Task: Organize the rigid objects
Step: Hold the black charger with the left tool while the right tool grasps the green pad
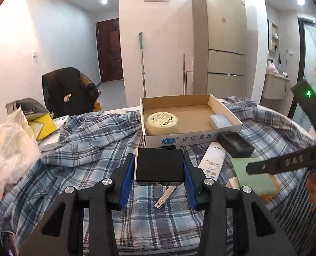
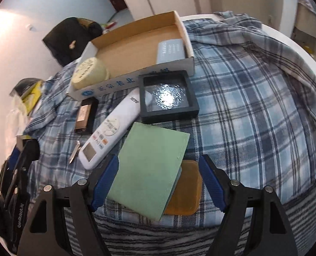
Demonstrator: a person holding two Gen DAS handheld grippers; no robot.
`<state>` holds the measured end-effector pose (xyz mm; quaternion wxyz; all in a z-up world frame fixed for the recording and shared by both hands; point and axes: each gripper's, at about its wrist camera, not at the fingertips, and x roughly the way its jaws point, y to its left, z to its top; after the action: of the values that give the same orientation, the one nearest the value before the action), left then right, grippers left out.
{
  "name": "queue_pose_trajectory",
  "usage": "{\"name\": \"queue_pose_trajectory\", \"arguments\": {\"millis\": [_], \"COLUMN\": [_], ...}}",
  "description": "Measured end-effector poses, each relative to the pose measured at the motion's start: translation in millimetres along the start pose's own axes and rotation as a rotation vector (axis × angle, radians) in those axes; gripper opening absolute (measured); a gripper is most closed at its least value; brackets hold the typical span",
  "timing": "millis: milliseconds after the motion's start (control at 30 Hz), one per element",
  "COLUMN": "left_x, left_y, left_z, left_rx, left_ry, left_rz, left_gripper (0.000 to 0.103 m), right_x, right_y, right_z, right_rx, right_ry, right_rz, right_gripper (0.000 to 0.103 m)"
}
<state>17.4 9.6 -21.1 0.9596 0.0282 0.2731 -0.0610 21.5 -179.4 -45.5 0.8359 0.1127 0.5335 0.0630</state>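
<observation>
Beside the white "AUX" remote (image 2: 106, 132), left tongs (image 1: 159, 170) clamping a black box (image 1: 159, 166), right tongs (image 2: 158, 183) agape.

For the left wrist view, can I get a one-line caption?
Left gripper clamps a black box above the plaid cloth, facing the cardboard tray.

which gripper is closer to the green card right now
Right. The right gripper straddles the green card, jaws open around it. The left gripper is off to the side, clamped on a black box.
</observation>
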Motion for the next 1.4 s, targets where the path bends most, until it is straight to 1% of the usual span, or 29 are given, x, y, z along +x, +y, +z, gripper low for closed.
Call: {"name": "queue_pose_trajectory", "arguments": {"millis": [33, 100, 167, 233, 300, 467, 533, 567, 600, 633, 700, 767, 933, 1000, 1067, 1100, 1133, 1200, 1300, 1400], "left_x": [0, -1, -3, -2, -4, -10, -9, -9, -9, -9, -9, -8, -6, -6, -6, -7, -7, -7, -7, -8], "left_y": [1, 4, 5, 4, 5, 3, 2, 1, 0, 0, -1, 0, 1, 1, 1, 1, 0, -2, -5, -6], "left_z": [0, 0, 0, 0, 0, 2, 2, 1, 1, 1, 1, 1, 1, 1, 1, 1, 1, 0, 0, 0], "left_rx": [-0.005, -0.021, -0.029, -0.028, -0.036, -0.031, -0.028, -0.025, -0.021, -0.017, -0.012, -0.012, -0.022, -0.022, -0.023, -0.020, -0.017, -0.011, 0.003, 0.009], "left_ry": [0.003, 0.003, -0.004, -0.002, -0.006, -0.022, -0.018, -0.015, -0.016, -0.019, -0.022, -0.019, -0.004, -0.002, -0.005, -0.007, -0.005, 0.004, 0.005, 0.000], "left_rz": [-0.003, -0.006, -0.011, -0.007, -0.014, -0.029, -0.030, -0.030, -0.029, -0.028, -0.024, -0.025, -0.029, -0.030, -0.032, -0.032, -0.033, -0.044, -0.046, -0.047], "left_gripper": [0.045, 0.045, 0.045, 0.045, 0.045, 0.045, 0.045, 0.045, 0.045, 0.045, 0.045, 0.045, 0.045, 0.045, 0.045, 0.045, 0.045, 0.045, 0.045, 0.045], "right_x": [2, 7, 8, 9, 12, 22, 28, 30, 32, 33, 33, 31, 18, 17, 18, 17, 16, 14, 7, 1], "right_y": [2, 5, 8, 11, 14, 20, 20, 21, 22, 24, 27, 32, 47, 53, 55, 55, 54, 51, 47, 42], "right_z": [0, 2, 4, 7, 8, 12, 14, 15, 16, 17, 19, 19, 14, 8, 3, -1, -5, -12, -22, -30], "right_rx": [0.005, 0.015, 0.026, 0.034, 0.035, -0.005, -0.016, -0.026, -0.042, -0.060, -0.086, -0.122, -0.254, -0.321, -0.348, -0.342, -0.332, -0.318, -0.295, -0.269], "right_ry": [0.004, 0.011, 0.020, 0.023, 0.032, 0.047, 0.063, 0.068, 0.072, 0.074, 0.072, 0.068, 0.045, 0.052, 0.045, 0.031, 0.020, 0.031, 0.026, 0.022], "right_rz": [-0.012, -0.038, -0.062, -0.047, -0.042, -0.097, -0.095, -0.091, -0.088, -0.079, -0.064, -0.070, -0.031, -0.053, -0.119, -0.143, -0.141, -0.106, -0.118, -0.096], "right_gripper": [0.079, 0.087, 0.088, 0.088, 0.093, 0.093, 0.093, 0.092, 0.084, 0.082, 0.068, 0.068, 0.068, 0.068, 0.068, 0.070, 0.072, 0.084, 0.085, 0.085]}}
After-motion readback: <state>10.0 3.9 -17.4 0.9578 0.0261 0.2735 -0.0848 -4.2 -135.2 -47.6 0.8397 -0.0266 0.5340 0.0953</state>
